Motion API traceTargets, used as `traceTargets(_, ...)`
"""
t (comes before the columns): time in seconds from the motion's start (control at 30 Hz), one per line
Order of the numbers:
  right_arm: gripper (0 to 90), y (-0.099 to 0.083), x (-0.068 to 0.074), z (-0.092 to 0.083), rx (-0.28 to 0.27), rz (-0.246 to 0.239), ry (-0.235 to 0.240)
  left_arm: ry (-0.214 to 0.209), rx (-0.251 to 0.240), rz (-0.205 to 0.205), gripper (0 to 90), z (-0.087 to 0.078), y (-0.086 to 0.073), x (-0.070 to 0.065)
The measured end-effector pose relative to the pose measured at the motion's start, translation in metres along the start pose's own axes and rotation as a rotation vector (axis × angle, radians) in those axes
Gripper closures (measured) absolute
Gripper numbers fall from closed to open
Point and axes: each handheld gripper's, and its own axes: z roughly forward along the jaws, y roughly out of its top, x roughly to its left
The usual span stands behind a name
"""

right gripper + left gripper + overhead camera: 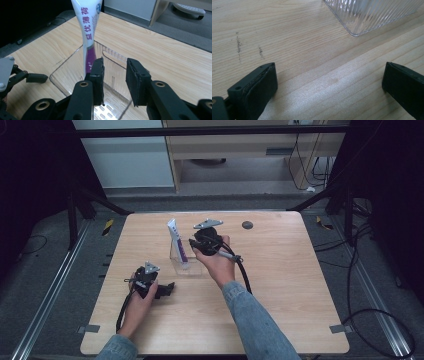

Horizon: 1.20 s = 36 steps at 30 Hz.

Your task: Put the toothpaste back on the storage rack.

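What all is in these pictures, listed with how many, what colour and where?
tube: one, white and purple, standing tilted in the clear box
clear box: one, transparent ribbed plastic, mid-table
dark round mark: one, far side of the table
table: one, light wood
cabinet: one, pale wood, beyond the table
cables: several, black, on the floor at right
left gripper: one, black, resting near the table's front left, jaws wide open
right gripper: one, black, above the box, jaws apart with nothing between

A wooden table (280,285) carries a clear container (186,265) and, seemingly, a dark disc (247,225)
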Motion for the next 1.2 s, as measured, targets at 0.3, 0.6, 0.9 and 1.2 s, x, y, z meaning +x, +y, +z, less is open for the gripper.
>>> traceTargets(0.3,61.6,-0.004,-0.01,-0.009,0.019,-0.001,-0.006,0.0,0.0,-0.001,0.0,0.0,0.0,0.0)
traceTargets(0.6,43.1,-0.009,-0.021,-0.015,0.036,0.033,-0.018,0.0,0.002,0.002,0.0,0.0,0.0,0.0)
traceTargets(0.9,16.8,-0.015,-0.036,-0.018,0.017,0.028,-0.001,0.0,0.002,0.002,0.0,0.0,0.0,0.0)
traceTargets(1.2,11.2,-0.017,-0.05,-0.028,0.036,0.015,-0.038,0.0,0.002,0.002,0.0,0.0,0.0,0.0)
